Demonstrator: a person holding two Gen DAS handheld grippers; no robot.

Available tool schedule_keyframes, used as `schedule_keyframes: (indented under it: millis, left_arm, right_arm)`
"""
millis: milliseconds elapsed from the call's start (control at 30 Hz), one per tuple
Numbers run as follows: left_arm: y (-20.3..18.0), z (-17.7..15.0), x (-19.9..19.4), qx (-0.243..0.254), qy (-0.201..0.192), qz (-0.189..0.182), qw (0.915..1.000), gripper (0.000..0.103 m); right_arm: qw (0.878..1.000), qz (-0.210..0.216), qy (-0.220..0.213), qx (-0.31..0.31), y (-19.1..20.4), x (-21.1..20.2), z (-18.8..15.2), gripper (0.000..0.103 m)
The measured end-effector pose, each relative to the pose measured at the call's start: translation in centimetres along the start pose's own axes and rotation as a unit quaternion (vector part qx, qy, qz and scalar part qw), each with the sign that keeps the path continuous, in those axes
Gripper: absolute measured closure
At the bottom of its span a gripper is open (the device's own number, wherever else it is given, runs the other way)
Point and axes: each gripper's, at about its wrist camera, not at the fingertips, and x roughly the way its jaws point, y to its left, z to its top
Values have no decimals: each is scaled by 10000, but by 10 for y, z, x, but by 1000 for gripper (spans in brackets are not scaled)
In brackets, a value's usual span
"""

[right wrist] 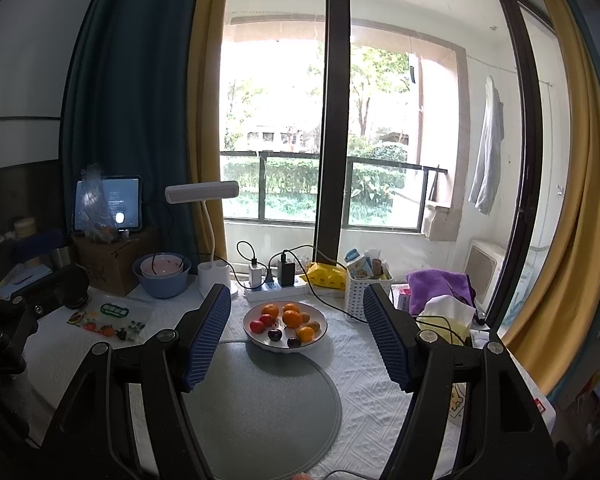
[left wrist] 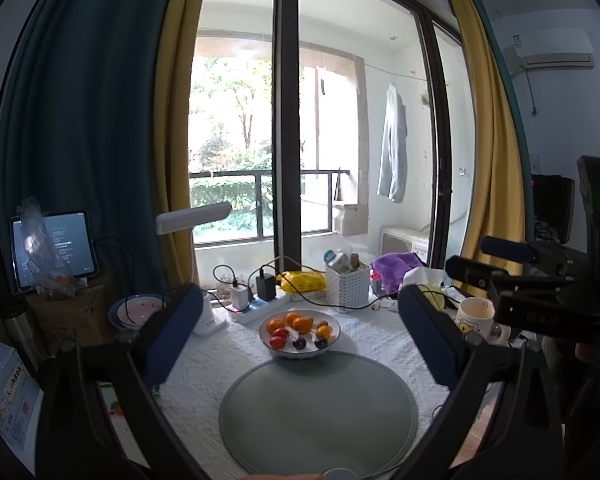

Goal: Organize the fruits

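Mixed small fruits (right wrist: pixel 286 322) heaped in white ceramic bowl (right wrist: pixel 320 332); fits unsorted or gathered. Left gripper (left wrist: pixel 300 316) and right gripper (right wrist: pixel 296 334) both spread, empty.

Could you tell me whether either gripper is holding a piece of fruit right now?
No, the left gripper and right gripper are open and empty; the fruit sits in the white bowl.

A bright room with a tall dark-framed window (right wrist: pixel 336 120) onto a leafy balcony, flanked by yellow curtains (right wrist: pixel 206 120) and a dark teal curtain (left wrist: pixel 88 120), a white air conditioner (left wrist: pixel 556 48) on the right wall, daylight flooding in
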Motion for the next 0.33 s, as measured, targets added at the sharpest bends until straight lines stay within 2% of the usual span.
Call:
schedule_keyframes:
  millis: [333]
  left_arm:
    - [0,-2,0,-31,38,5,10000,4]
  right_arm:
    - [10000,-2,33,-23,2,0,-1,31]
